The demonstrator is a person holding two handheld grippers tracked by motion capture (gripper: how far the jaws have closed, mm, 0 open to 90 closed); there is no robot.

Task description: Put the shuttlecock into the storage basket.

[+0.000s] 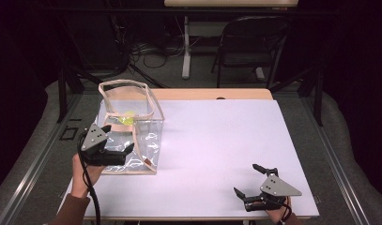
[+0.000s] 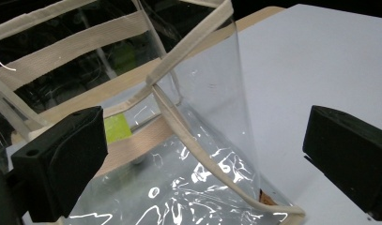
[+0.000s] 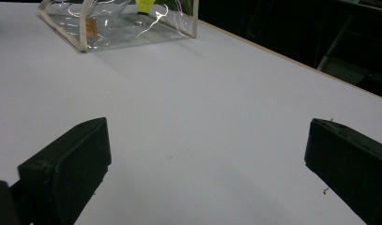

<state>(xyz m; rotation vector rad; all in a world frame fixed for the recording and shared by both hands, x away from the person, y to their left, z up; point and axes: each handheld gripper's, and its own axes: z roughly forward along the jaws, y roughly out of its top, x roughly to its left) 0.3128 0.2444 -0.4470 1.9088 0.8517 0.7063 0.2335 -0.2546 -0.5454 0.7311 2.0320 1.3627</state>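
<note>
Clear soft-plastic tote bag with beige webbing trim (image 1: 132,136) stands at table's left side, small yellow-green item (image 1: 128,117) inside. My left gripper (image 1: 114,153) wide open, empty, just beside bag's near wall. Right gripper (image 1: 255,183) wide open, empty, well apart. Looks light, floppy, slick; grab webbing edge (image 2: 179,124).

Left gripper (image 1: 114,151): held at the near-left of the worktop (image 1: 217,140), jaws spread wide and pointing right, grey three-cornered plate on top, cable trailing back along the forearm. Left hand (image 1: 87,169): wrapped around the gripper body, sleeve at the wrist.

Right gripper (image 1: 255,180): held low at the near-right, jaws spread wide, pointing left and away. Right hand (image 1: 278,213): mostly hidden beneath its grey plate.
</note>
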